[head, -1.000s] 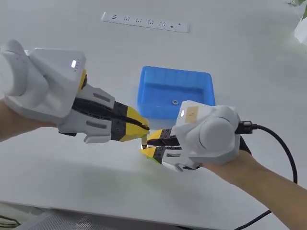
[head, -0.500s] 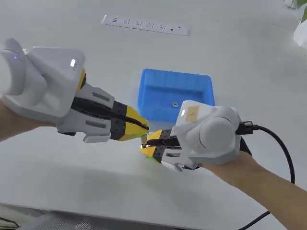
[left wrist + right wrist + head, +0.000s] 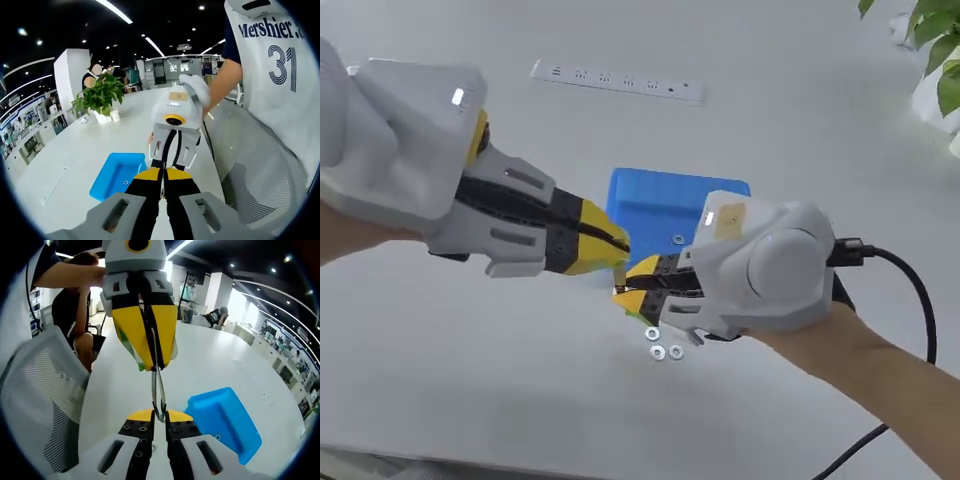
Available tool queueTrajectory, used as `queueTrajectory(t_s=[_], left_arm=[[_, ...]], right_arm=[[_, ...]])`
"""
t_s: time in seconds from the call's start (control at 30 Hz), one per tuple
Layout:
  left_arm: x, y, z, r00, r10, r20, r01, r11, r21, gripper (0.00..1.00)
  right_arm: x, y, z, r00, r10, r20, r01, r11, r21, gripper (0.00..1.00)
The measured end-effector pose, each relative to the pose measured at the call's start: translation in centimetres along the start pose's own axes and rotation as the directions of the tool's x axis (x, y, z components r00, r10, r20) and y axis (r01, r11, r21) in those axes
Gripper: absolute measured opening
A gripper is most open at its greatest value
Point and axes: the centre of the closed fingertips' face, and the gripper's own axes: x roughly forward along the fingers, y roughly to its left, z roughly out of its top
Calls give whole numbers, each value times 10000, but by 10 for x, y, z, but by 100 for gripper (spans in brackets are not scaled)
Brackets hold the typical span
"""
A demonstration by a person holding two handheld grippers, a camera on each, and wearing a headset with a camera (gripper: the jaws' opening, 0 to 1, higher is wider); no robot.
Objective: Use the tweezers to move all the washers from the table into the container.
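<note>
- Your left gripper point(image 3: 620, 248) extended from the upper left of the head view. Its yellow jaws were drawn narrow and clamped on the tweezers point(image 3: 158, 407).
- In the right gripper view the tweezers ran as two thin metal legs from those jaws, at top centre, down to bottom centre.
- Your right gripper point(image 3: 628, 290) came in from the lower right of the head view and faced the left one tip to tip near frame centre. Its jaws also stood narrow, closed about the lower end of the tweezers.
- Which end of the tweezers was the pointed one could not be told.
- The blue container point(image 3: 645, 200) sat upright on the white table point(image 3: 470, 380), just above the two sets of jaw tips in the head view. A single washer point(image 3: 678, 240) lay on its floor, close to the right gripper's body.
- The three washers point(image 3: 659, 352) lay close together on the table, just below the right gripper's jaws in the head view and outside the container.
- A white power strip point(image 3: 617, 82) lay at upper centre of the head view, well apart from the container.
- Green plant leaves point(image 3: 932, 55) showed in the upper right corner.
- A black cable point(image 3: 912, 290) ran from the right gripper toward the lower right edge.
</note>
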Motion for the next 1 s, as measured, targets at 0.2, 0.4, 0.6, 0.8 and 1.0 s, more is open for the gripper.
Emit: queueTrajectory(t_s=[0.2, 0.4, 0.6, 0.8, 1.0], left_arm=[[2, 10, 24, 9999, 30, 96, -36, 9984, 573, 5], [5, 22, 42, 9998, 44, 175, -63, 9940, 1094, 5], [4, 45, 45, 9991, 222, 370, -270, 9904, 1354, 5], [13, 64, 38, 9979, 350, 549, -413, 9922, 1177, 5], [29, 82, 20, 9987, 255, 439, -298, 9944, 1012, 5]], right_arm=[[-14, -19, 13, 9983, -572, 123, 575, 9980, -245, 9], [-22, -39, 22, 9942, -1056, 215, 1064, 9935, -414, 9], [-27, -62, 26, 9881, -1499, 342, 1510, 9880, -334, 9], [-23, -80, 15, 9846, -1741, 130, 1743, 9845, -199, 9], [-16, -91, -1, 9841, -1773, -134, 1774, 9841, 53, 9]])
